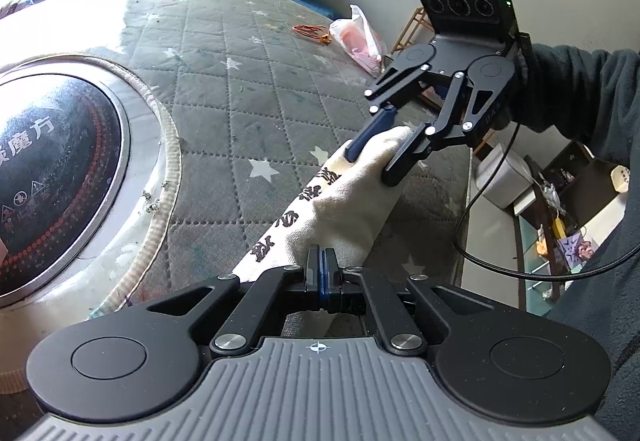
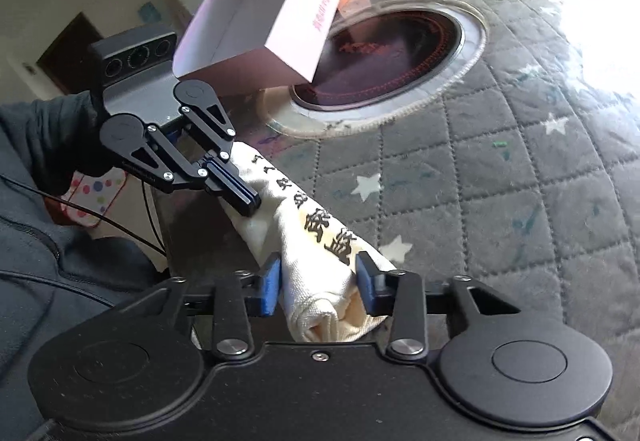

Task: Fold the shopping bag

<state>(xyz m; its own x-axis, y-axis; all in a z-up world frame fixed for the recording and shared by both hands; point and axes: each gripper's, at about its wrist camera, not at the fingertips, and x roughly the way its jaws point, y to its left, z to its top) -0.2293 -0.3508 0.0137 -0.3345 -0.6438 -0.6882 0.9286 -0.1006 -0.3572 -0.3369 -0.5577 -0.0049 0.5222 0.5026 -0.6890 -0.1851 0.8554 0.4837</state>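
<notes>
Over to the shopping bag [image 1: 340, 201] [image 2: 304, 209]: cream cloth, black characters down one side, rolled into a long bundle and strung between the two tools. Lying across the near part of the quilted cover [image 1: 280, 101] [image 2: 500, 181], grey with pale stars, spread over the counter. Resting on it or lifted just clear? Cannot tell from here.

Left tool [image 1: 322, 253] [image 2: 246, 203] clamped fully closed, pads together, pinching a thin edge at one end of the bundle. Right tool [image 2: 320, 265] [image 1: 372, 165] partly closed around the other end, blue pads [image 2: 272, 281] pressed against the cloth on both sides, thick roll filling the gap. Both tools angled downward, facing each other along the roll.

Behind the right tool, a dark sleeve [image 1: 580, 93]. Beyond the bag, a round dark plate [image 1: 52, 161] [image 2: 384, 53] set into the counter through a cut-out in the cover. Over its near edge in the right wrist view, a white box [image 2: 256, 13], tilted. Far across the cover, well apart from the bag, an orange cord [image 1: 312, 31] and just beside it a pink plastic bag [image 1: 360, 37].
</notes>
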